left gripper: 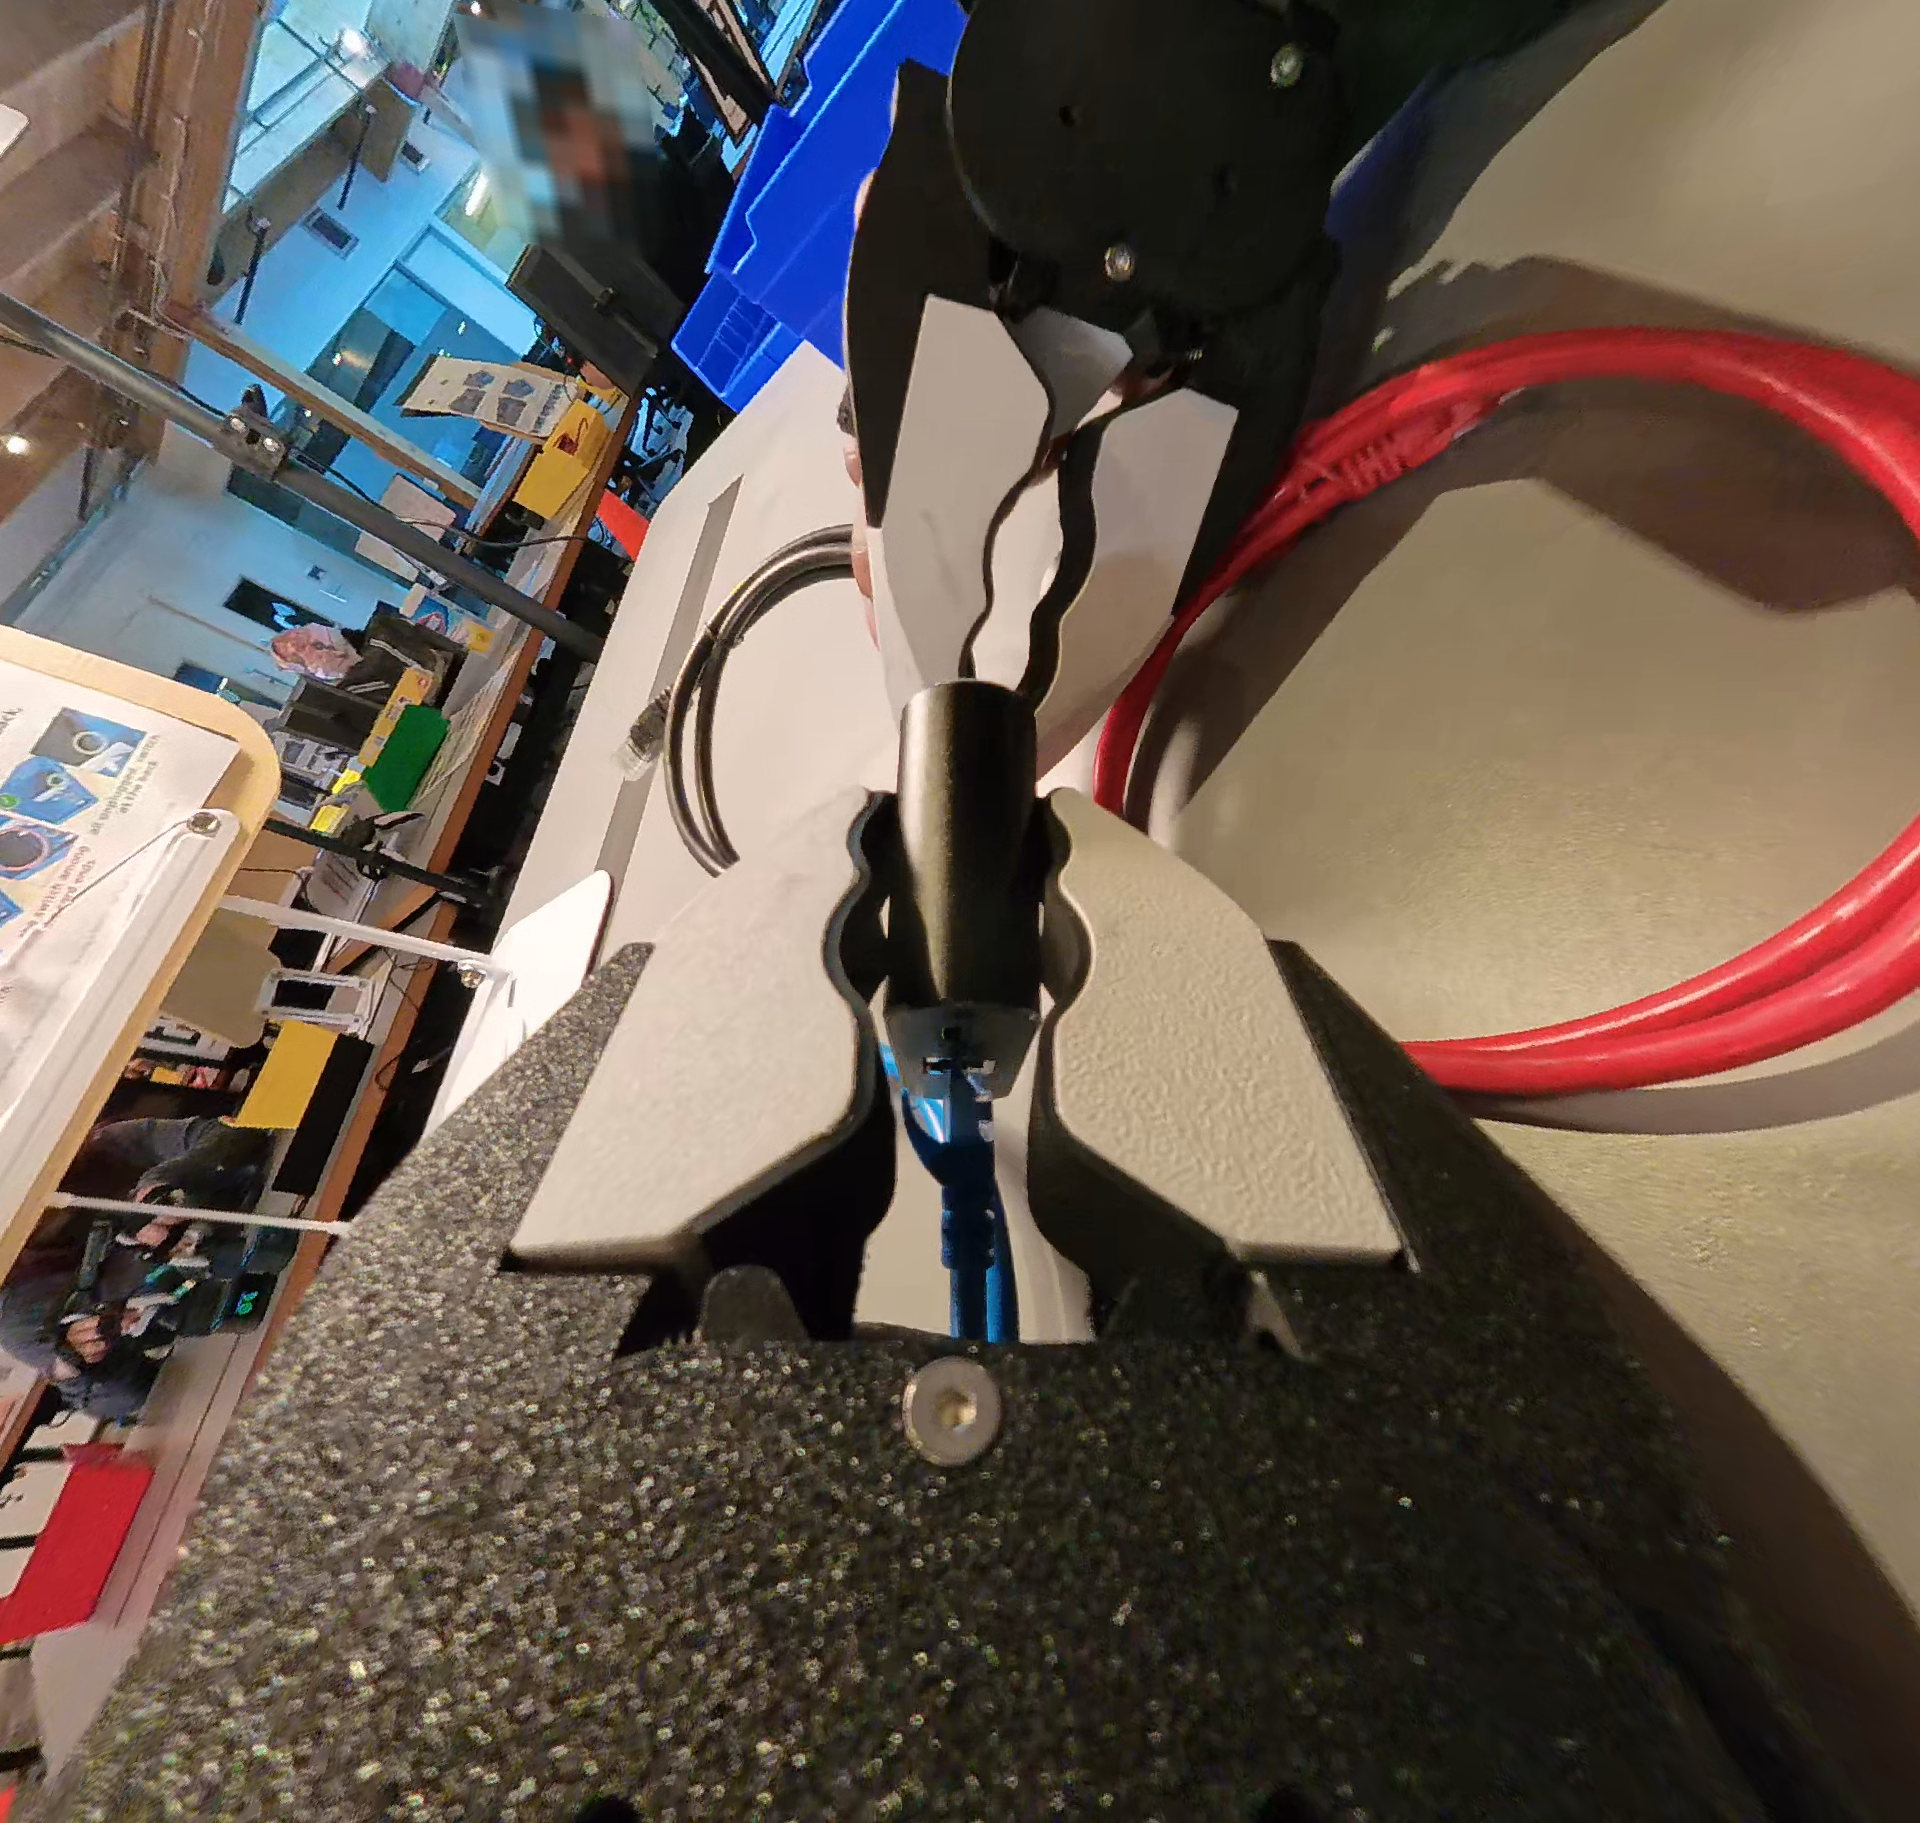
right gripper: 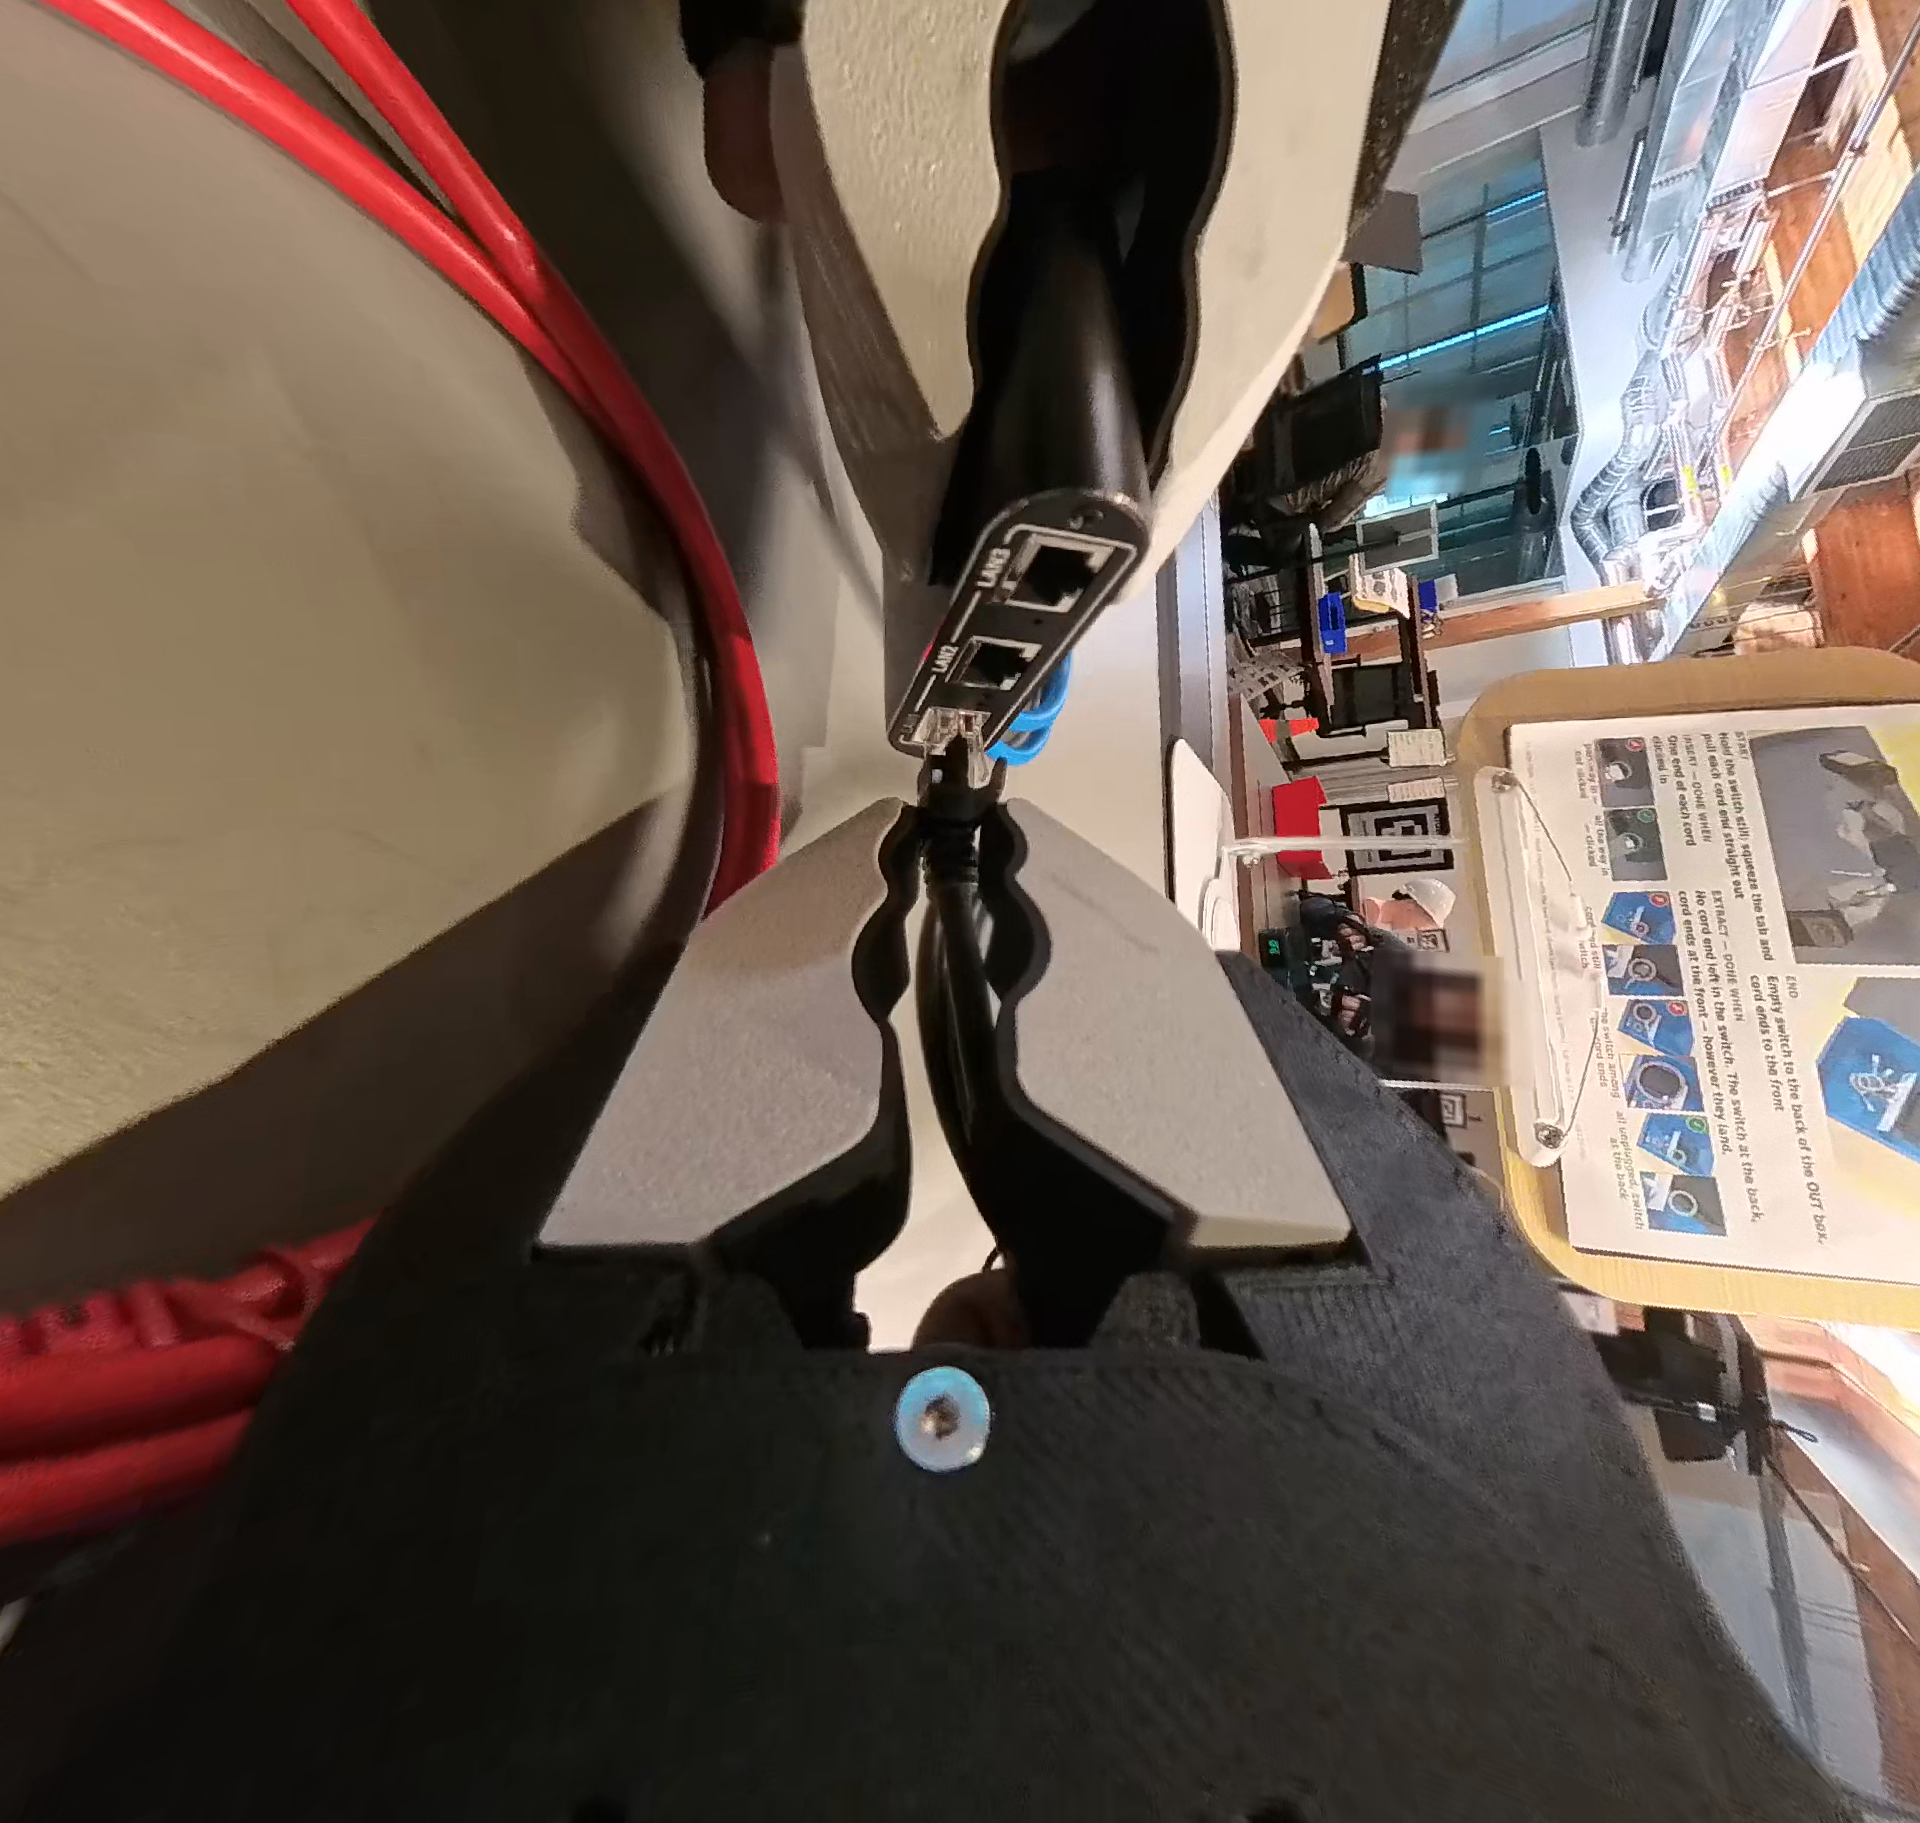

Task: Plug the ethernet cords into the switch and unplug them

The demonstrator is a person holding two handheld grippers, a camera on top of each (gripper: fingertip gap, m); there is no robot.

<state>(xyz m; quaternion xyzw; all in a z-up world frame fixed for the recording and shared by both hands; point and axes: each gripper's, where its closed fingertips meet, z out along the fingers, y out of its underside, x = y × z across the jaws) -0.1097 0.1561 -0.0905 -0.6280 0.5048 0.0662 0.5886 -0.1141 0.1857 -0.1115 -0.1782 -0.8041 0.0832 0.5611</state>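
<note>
My left gripper is shut on the black switch and holds it above the beige table. A blue cord is plugged into the switch end facing this camera. In the right wrist view the switch face shows two empty ports. My right gripper is shut on a black ethernet cord. The cord's clear plug sits at the lowest port; I cannot tell how deep. The right gripper also shows in the left wrist view, facing the left one.
A coiled red cord lies on the table beside both grippers. The black cord's coil lies on a white surface with a loose clear plug. A blue bin stands behind. An instruction board stands nearby. About 4 centimetres separates my left fingertips from my right.
</note>
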